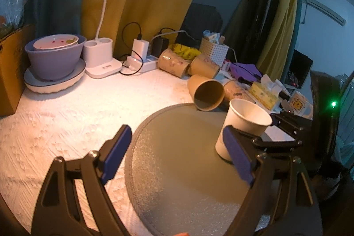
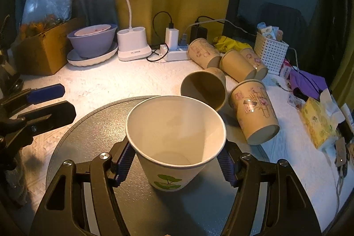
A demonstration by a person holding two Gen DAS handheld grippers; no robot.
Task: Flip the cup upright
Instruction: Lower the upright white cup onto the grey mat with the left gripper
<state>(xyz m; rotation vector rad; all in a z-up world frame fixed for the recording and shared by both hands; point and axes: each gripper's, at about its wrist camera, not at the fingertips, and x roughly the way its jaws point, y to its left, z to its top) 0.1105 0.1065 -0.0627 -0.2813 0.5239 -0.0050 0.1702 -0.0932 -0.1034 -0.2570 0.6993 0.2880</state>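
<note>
A white paper cup [image 2: 174, 143] with a green leaf print stands upright, mouth up, on a round grey mat [image 2: 93, 129]. My right gripper [image 2: 174, 160] is shut on the white cup, its blue pads pressing both sides of the cup's wall. In the left wrist view the same cup [image 1: 243, 125] stands at the right of the mat [image 1: 177, 158], held by the right gripper [image 1: 274, 129]. My left gripper [image 1: 177, 154] is open and empty, above the mat to the left of the cup. It shows at the left edge of the right wrist view [image 2: 44, 103].
Several brown paper cups [image 2: 205, 87] lie on their sides just behind the mat. A desk lamp [image 2: 132, 45], a purple bowl on a plate [image 2: 93, 41], a power strip [image 2: 174, 52], a white basket [image 2: 270, 52], a tissue pack [image 2: 318, 123] and a cardboard box [image 2: 42, 52] ring the table.
</note>
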